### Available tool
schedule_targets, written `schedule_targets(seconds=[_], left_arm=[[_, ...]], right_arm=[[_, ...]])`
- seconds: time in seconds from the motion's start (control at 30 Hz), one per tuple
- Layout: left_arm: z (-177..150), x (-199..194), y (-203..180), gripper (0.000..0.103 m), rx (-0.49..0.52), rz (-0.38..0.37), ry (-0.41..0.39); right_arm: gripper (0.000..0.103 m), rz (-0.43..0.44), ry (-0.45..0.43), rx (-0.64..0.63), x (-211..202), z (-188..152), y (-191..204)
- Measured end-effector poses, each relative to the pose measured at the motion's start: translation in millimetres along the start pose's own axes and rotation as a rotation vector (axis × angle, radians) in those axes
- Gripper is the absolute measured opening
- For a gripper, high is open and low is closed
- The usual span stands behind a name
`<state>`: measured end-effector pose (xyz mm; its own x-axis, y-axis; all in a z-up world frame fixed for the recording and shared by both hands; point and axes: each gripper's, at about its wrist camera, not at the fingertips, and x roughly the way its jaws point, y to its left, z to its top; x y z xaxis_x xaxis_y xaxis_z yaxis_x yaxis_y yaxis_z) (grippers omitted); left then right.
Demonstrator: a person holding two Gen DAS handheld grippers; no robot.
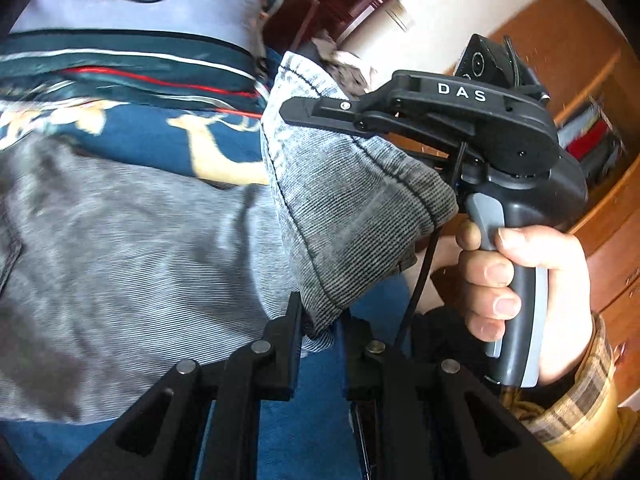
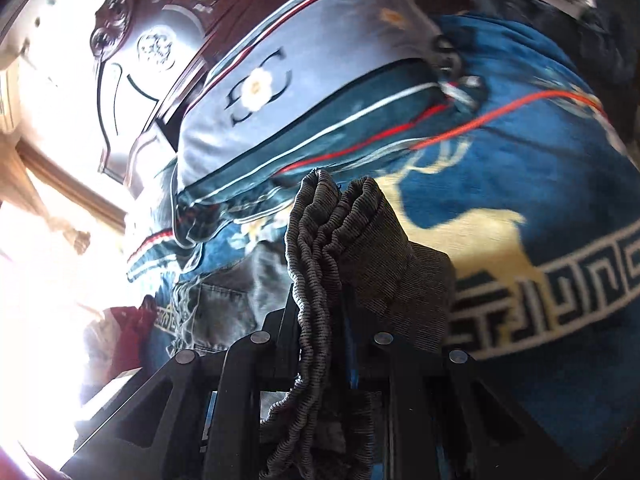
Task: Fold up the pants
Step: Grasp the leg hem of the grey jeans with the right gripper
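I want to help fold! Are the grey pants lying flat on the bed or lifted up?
Partly lifted. The left gripper and right gripper each pinch bunched cloth of the pants; the rest lies on the blanket.

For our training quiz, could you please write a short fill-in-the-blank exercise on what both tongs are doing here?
1. Both tongs, left and right, are shut on the grey ____.
2. The blanket under the pants is blue with a cream ____ on it.
3. The pillow bears a white ____.
4. The hand wears a ____ cuff.

Missing words: pants; deer; flower; plaid
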<state>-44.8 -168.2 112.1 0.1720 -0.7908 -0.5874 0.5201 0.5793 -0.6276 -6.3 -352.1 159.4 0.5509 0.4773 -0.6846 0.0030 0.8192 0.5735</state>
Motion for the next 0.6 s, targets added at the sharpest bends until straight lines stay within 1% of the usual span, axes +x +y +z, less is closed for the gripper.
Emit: schedule_targets(seconds=[0.07, 0.17, 0.37, 0.43, 0.47, 0.5, 0.57, 0.6], left_arm=[[-2, -10, 12, 0.016, -0.033, -0.008, -0.019], [-10, -22, 34, 0.016, -0.09, -0.01, -0.036], [-33, -50, 80, 0.016, -0.178, 0.043, -0.041], [-39, -53, 96, 0.018, -0.212, 0.061, -0.031], [-43, -54, 102, 0.021, -0.23, 0.067, -0.026], [-46, -55, 108, 0.023, -0.245, 0.076, -0.02], [-51, -57, 115, 0.033, -0.261, 0.094, -0.015], [-53, -59, 118, 0.035, -0.27, 0.098, -0.018]], right_arm=[[0.016, -0.005, 0.02, -0.033, 13, 1, 19], [0.016, -0.03, 0.078, -0.093, 46, 1, 47], [0.016, -0.084, 0.174, -0.17, 112, -14, 82], [0.02, -0.083, 0.219, -0.177, 139, -22, 88], [0.026, -0.088, 0.24, -0.175, 150, -25, 89], [0.039, -0.094, 0.257, -0.17, 159, -28, 90], [0.05, -0.09, 0.302, -0.141, 180, -35, 88], [0.05, -0.093, 0.307, -0.14, 182, -37, 88]])
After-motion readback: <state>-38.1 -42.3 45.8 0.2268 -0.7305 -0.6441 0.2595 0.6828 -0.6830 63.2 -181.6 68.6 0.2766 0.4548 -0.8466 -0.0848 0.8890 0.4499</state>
